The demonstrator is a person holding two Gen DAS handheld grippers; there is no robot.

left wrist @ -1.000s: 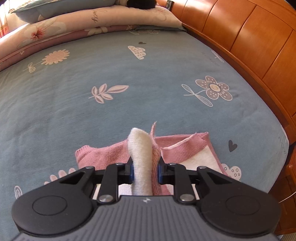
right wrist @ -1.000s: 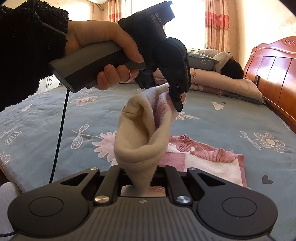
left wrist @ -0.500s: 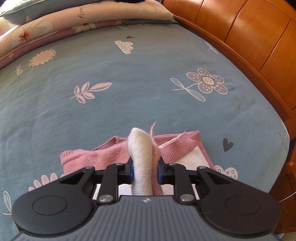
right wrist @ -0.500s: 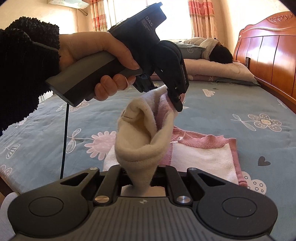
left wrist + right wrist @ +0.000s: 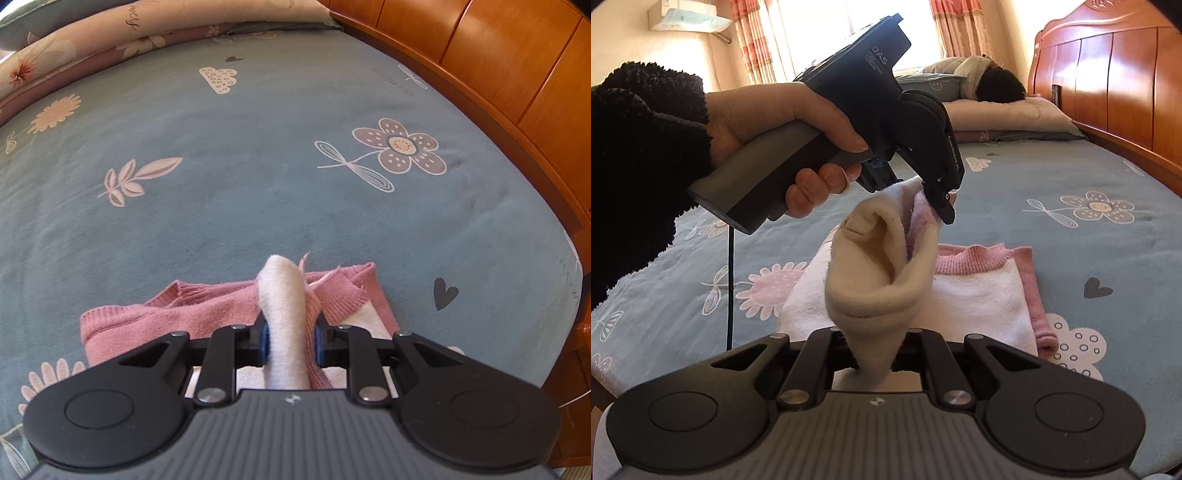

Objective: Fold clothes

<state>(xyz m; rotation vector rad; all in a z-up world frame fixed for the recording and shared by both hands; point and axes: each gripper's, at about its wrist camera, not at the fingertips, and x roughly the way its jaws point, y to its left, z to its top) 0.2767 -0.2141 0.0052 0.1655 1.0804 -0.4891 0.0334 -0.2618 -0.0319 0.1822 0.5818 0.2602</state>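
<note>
Since a second ago the left gripper has travelled forward over the bed, so the sweater's pink folded part now lies further out to the left in its view, and in the right wrist view the garment's cream body shows more fully on the blue bedsheet. Both claws stay pinched on the same lifted edge of cloth: the left gripper's jaws are pressed onto a cream and pink fold, and the right gripper clamps the lower end of that cream loop, which hangs raised between the two tools. A hand in a black fuzzy sleeve grips the left tool's handle. The rest of the sweater lies flat on the sheet (near the bed's foot edge), beside the wooden bed frame. A person lies at the pillows far behind.
</note>
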